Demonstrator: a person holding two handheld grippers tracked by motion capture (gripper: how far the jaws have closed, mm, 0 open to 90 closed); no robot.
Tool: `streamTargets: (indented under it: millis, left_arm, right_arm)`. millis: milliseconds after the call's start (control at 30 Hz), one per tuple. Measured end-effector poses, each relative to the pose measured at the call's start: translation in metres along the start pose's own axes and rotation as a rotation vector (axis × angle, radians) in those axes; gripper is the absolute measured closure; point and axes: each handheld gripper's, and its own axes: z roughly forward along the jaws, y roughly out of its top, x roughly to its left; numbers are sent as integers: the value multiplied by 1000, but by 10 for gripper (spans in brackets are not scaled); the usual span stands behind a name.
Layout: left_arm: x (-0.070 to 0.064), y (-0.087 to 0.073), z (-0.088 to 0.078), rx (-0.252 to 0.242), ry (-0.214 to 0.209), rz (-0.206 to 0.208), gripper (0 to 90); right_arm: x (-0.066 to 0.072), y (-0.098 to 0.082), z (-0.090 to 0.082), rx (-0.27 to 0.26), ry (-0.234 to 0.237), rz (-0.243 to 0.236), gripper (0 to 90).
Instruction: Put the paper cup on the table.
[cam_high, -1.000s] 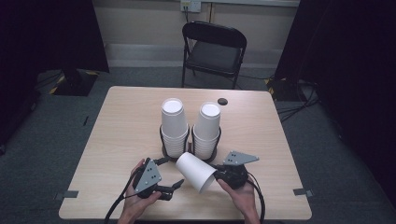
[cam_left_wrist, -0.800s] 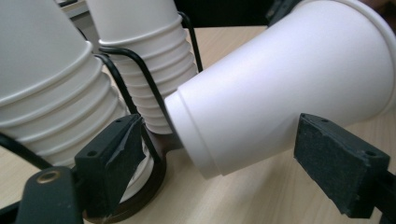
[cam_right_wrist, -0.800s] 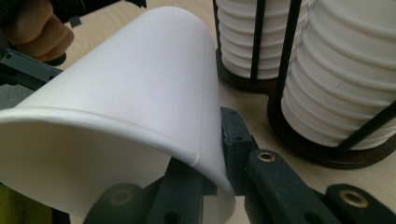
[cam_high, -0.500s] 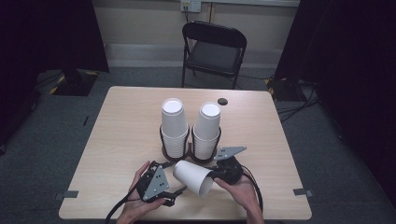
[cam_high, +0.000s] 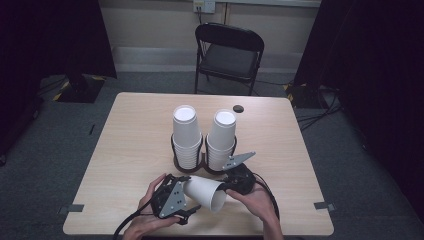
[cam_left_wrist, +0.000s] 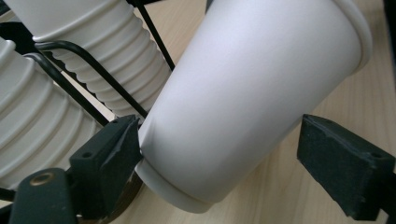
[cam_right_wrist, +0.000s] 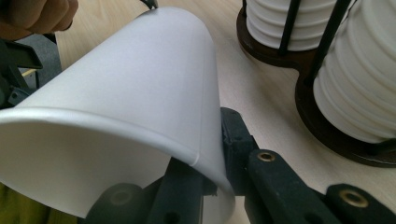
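A white paper cup (cam_high: 205, 192) lies on its side just above the table's front edge, held between the two grippers. My right gripper (cam_high: 224, 189) is shut on the cup's rim (cam_right_wrist: 205, 140), one jaw inside the mouth and one outside. My left gripper (cam_high: 186, 192) has its jaws around the cup's base (cam_left_wrist: 187, 186). They have just been opening: one pad (cam_left_wrist: 109, 156) touches the wall, the other pad (cam_left_wrist: 343, 163) stands apart from it. Behind the cup, two stacks of white cups (cam_high: 186, 132) (cam_high: 221, 135) stand in a black wire holder (cam_high: 189, 167).
A small dark round object (cam_high: 238, 108) lies near the table's far edge. A black folding chair (cam_high: 227, 55) stands behind the table. The wooden table (cam_high: 125, 150) has bare surface to the left and right of the holder.
The right gripper and the cup have shifted slightly left towards the left gripper. The left gripper has edged right, and its jaws now sit around the cup's base.
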Motion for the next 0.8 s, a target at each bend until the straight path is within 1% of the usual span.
streamTargets:
  millis: [100,200,267,300,367,400,433,533,600,667,700,800]
  left_arm:
    - [-1,2,4,20,-1,32,81]
    - [0,4,6,30,-21,47,68]
    - [0,5,8,26,-32,50,53]
    - [-1,6,9,25,-37,44,47]
    - [-2,8,11,31,-39,68,33]
    - [-4,9,12,30,-42,66,28]
    - [-4,10,14,40,-45,81,25]
    - [-7,12,19,34,-61,80,1]
    - [-9,14,20,38,-55,83,0]
    - [-10,16,20,28,-49,79,0]
    - [-11,18,20,25,-41,83,0]
    - [-12,21,21,32,-44,97,0]
  right_arm:
    - [0,3,3,13,7,-4,866]
    - [-1,6,6,27,12,-5,866]
    - [-1,8,8,32,17,-6,867]
    - [0,8,9,33,21,-6,867]
    - [0,9,9,33,26,-7,867]
    - [1,10,10,34,28,-10,868]
    - [1,10,10,36,27,-8,868]
    - [3,11,13,34,37,-16,869]
    - [4,12,14,36,39,-15,870]
    - [5,13,14,29,45,-9,871]
    - [5,14,14,23,48,-9,871]
    - [8,15,14,13,53,-4,871]
